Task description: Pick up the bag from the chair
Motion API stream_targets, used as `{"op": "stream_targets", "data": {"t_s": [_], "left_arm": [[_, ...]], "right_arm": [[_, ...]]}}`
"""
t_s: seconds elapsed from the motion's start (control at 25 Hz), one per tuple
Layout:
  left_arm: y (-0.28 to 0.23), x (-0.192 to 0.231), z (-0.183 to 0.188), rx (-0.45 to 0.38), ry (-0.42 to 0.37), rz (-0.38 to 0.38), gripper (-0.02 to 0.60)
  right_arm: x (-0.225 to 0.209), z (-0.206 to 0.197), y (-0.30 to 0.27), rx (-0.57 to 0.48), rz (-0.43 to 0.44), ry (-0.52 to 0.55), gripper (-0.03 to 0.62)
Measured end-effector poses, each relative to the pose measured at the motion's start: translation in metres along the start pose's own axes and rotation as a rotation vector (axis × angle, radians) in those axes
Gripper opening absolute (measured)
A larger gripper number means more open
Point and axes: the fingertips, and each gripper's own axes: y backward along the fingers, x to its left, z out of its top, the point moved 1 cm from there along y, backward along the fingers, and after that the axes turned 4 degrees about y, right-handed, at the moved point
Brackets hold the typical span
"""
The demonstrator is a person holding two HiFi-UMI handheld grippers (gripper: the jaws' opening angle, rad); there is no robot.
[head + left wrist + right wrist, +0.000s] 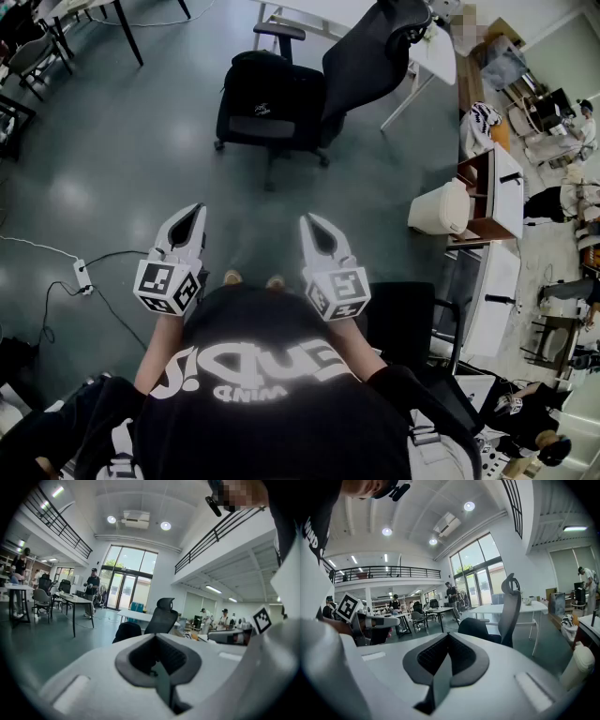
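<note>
Left tool [190,217] and right tool [316,228] are pinched shut and empty, bag [270,94] on chair [367,58] well off at twelve o'clock, so reach it unopened and they could only shove it off.

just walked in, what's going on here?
A person stands facing an office chair with a black bag on its seat. They hold the left claw and right claw out in front, both shut and empty. Neither is near the bag, so the pickup is not yet under way.
</note>
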Motion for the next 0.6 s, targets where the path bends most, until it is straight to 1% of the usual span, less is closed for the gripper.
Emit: {"op": "stream_targets", "data": {"t_s": [0.16, 0.28, 0.6], "left_arm": [[0.006, 0.003, -0.004, -0.006, 0.001, -0.007, 0.000], [0.007, 0.006, -0.008, 0.002, 0.008, -0.008, 0.000], [0.014, 0.024, -0.011, 0.030, 0.022, 0.000, 0.000]], "right_arm": [[0.007, -0.001, 0.001, -0.023, -0.007, 0.010, 0.000], [0.011, -0.002, -0.001, -0.028, -0.004, -0.008, 0.000], [0.021, -0.004, -0.011, 0.004, -0.021, -0.045, 0.000]]}}
